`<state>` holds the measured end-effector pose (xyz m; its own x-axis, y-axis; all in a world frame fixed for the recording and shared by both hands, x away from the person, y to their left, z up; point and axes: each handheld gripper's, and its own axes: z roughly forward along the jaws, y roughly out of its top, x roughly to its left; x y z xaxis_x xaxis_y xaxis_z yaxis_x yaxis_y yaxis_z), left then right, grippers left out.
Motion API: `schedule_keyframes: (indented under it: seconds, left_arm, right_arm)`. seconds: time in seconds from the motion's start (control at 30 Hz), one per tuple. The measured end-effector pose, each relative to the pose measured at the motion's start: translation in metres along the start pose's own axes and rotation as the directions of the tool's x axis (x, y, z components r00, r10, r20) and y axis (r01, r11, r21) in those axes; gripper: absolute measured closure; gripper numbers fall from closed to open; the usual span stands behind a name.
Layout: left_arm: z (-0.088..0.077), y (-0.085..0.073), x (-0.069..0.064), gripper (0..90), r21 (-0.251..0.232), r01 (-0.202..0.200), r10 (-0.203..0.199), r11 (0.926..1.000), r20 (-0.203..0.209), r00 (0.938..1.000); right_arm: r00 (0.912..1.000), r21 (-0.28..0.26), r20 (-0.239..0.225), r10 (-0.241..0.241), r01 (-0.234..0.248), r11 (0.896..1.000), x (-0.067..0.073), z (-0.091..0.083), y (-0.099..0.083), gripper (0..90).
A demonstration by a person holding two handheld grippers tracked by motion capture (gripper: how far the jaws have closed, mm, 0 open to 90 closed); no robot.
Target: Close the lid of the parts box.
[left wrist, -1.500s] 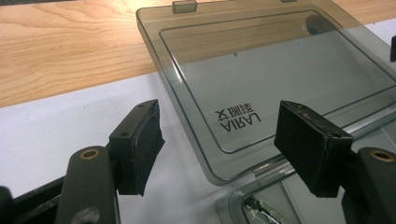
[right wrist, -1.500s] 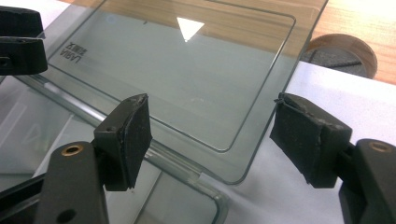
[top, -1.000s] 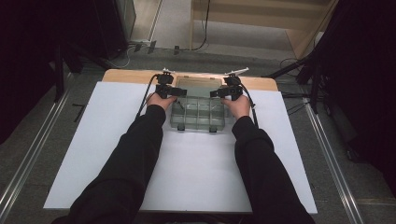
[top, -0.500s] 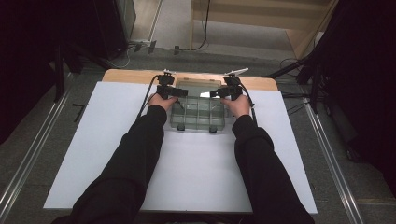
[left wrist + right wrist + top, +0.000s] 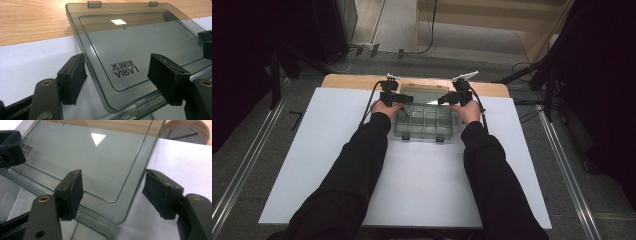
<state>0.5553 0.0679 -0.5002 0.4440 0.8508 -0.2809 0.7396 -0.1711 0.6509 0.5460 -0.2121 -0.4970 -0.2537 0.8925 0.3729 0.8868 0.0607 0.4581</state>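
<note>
From the high view, a clear compartment box [image 5: 424,121] sits on the white sheet [image 5: 312,165] toward the far edge of the table, its tinted lid [image 5: 424,92] swung open and lying back toward the wooden table edge [image 5: 357,80]; the left gripper [image 5: 398,98] and right gripper [image 5: 447,99] sit at the two hinge-side corners of that lid. In the left gripper view, the jaws stand wide apart with one corner of the lid [image 5: 140,50] lying between them, neither pad pressing on it; the right gripper's jaw [image 5: 206,43] shows at the far edge. In the right gripper view, the jaws straddle the other corner of the lid [image 5: 100,157], wide apart though they have just been closing a little, and both pads are clear of the plastic; the left gripper's jaw [image 5: 11,151] shows at the upper left
</note>
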Motion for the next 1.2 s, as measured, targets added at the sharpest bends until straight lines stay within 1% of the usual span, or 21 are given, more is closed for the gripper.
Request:
schedule_keyframes:
  seconds: [0.07,0.17,0.27,0.43,0.63,0.7,0.77,1.0,1.03,1.13,1.2]
  left_arm:
    - [-0.0002,0.0001,0.0000,29.9,0.001,-0.004,0.004,1.0000,0.000,1.0000]
    - [-0.0001,-0.0001,0.0007,29.9,-0.001,0.004,-0.004,1.0000,0.005,1.0000]
    - [-0.0007,0.0002,0.0015,30.0,0.000,0.007,-0.007,1.0000,0.015,0.9999]
    - [-0.0004,0.0007,0.0025,30.0,0.005,0.012,-0.013,0.9999,0.021,0.9997]
    - [-0.0019,0.0034,0.0029,30.4,0.039,0.027,-0.028,0.9989,0.029,0.9992]
    - [-0.0021,0.0042,0.0031,32.5,0.051,0.043,-0.045,0.9978,0.042,0.9981]
    - [-0.0021,0.0051,0.0023,32.7,0.057,0.044,-0.046,0.9974,0.035,0.9983]
    - [-0.0028,0.0057,0.0019,33.1,0.048,0.028,-0.030,0.9985,0.036,0.9989]
    - [-0.0037,0.0059,0.0026,33.8,0.045,0.019,-0.021,0.9988,0.037,0.9991]
    - [-0.0072,0.0070,0.0040,38.9,0.028,0.013,-0.014,0.9995,0.030,0.9995]
    - [-0.0097,0.0075,0.0032,43.6,0.011,0.003,-0.003,0.9999,0.018,0.9998]
  right_arm:
    - [1.0000,0.000,-0.002,0.005,-0.005,1.000,-0.0002,-0.0001,0.0000,34.1]
    - [0.9999,0.002,-0.004,0.011,-0.011,1.000,-0.0001,-0.0004,-0.0001,34.6]
    - [0.9995,0.009,-0.027,0.018,-0.018,1.000,-0.0014,-0.0009,-0.0002,36.9]
    - [0.9997,0.005,-0.024,0.007,-0.007,1.000,-0.0015,-0.0005,-0.0003,35.9]
    - [0.9998,-0.009,-0.019,-0.001,0.001,1.000,0.0003,0.0009,-0.0011,33.9]
    - [0.9999,-0.013,-0.016,-0.005,0.004,1.000,0.0015,0.0013,-0.0012,33.5]
    - [1.0000,-0.017,-0.008,-0.006,0.006,1.000,0.0033,0.0016,-0.0012,33.0]
    - [0.9998,-0.028,0.002,-0.019,0.019,0.999,0.0047,0.0012,-0.0015,32.8]
    - [0.9998,-0.030,0.005,-0.020,0.021,0.999,0.0052,0.0010,-0.0015,32.8]
    - [0.9994,-0.037,0.016,-0.031,0.032,0.999,0.0066,-0.0012,-0.0016,34.6]
    - [0.9994,-0.051,0.013,-0.032,0.032,0.998,0.0062,-0.0036,-0.0013,35.8]
